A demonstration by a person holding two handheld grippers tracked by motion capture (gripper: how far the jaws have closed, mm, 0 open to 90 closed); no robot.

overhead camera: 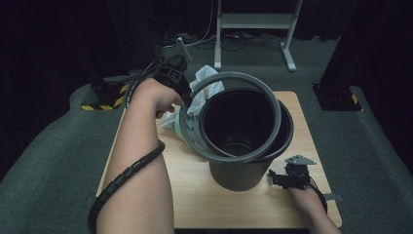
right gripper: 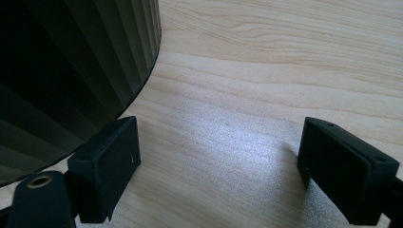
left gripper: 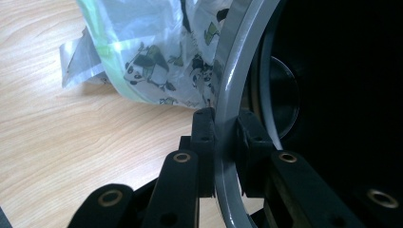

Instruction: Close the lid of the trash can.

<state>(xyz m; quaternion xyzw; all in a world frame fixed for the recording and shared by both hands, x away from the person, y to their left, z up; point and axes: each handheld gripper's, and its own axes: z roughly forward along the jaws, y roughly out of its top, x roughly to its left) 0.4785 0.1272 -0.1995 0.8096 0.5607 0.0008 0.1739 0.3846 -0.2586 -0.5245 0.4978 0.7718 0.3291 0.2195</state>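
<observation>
Grey ring (overhead camera: 272,97) over dark bin (overhead camera: 241,173), bin interior dark

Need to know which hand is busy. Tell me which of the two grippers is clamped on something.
The left gripper: its jaws pinch the grey ring above the bin. The right gripper rests open on the table.

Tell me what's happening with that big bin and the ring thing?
A person is working at a wooden table with a gripper in each hand. The left gripper is shut on a grey ring, holding it tilted over the mouth of a dark ribbed bin. The ring is not seated on the bin's rim yet. A plastic bag printed with pandas lies on the table beside the bin. The right gripper rests open on the table next to the bin's base, holding nothing.
</observation>
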